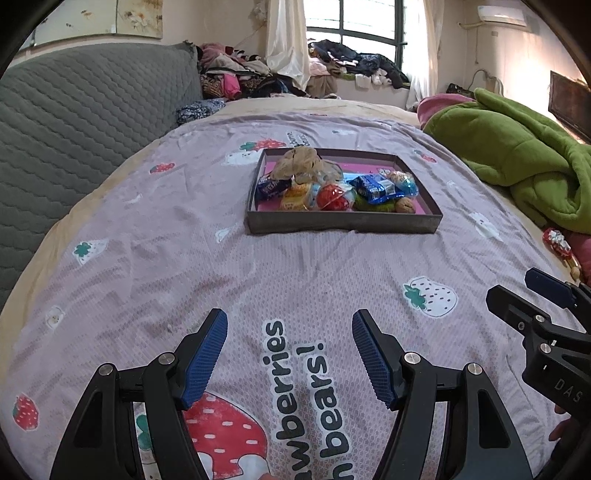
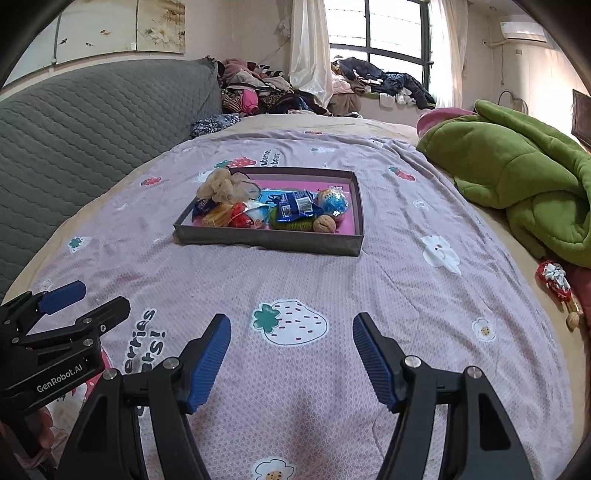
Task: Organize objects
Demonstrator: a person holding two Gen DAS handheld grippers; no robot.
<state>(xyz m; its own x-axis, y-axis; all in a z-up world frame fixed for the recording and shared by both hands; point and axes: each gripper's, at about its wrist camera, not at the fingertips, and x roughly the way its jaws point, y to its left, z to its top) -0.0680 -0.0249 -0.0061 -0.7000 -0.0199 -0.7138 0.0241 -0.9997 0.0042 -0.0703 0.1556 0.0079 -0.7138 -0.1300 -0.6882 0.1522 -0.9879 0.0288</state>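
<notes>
Both of my grippers had their blue fingers spread wide, and they held nothing. My left gripper [image 1: 290, 354] hung over the purple bed sheet [image 1: 314, 266], right above big dark letters that I could only read in part: "wberries" and "bears!". My right gripper [image 2: 291, 356] hung just beside it, over a white strawberry picture [image 2: 291, 321] with a green leaf. From the right camera I saw the words "GenRobot.AI" in white on the side of my left gripper. From the left camera I saw "DAS" on my right one.

Farther up the sheet sat a flat gray tray [image 1: 343, 221] with a pink bottom. It was full of little things all touching each other: a tan fluffy toy [image 1: 303, 164], a blue snack bag [image 1: 371, 186], a red shiny ball [image 1: 332, 197], a yellow packet [image 1: 295, 199] and a walnut [image 1: 406, 205]. The writing on the packets was too small to read.

Off to the right, near the bed edge, lay a red and white wrapper [image 1: 557, 242], close to a green blanket [image 1: 517, 158]. A gray quilted cover [image 1: 74, 118] was on the left. At the far end, clothes [image 1: 243, 74] were piled under the window [image 1: 354, 26].
</notes>
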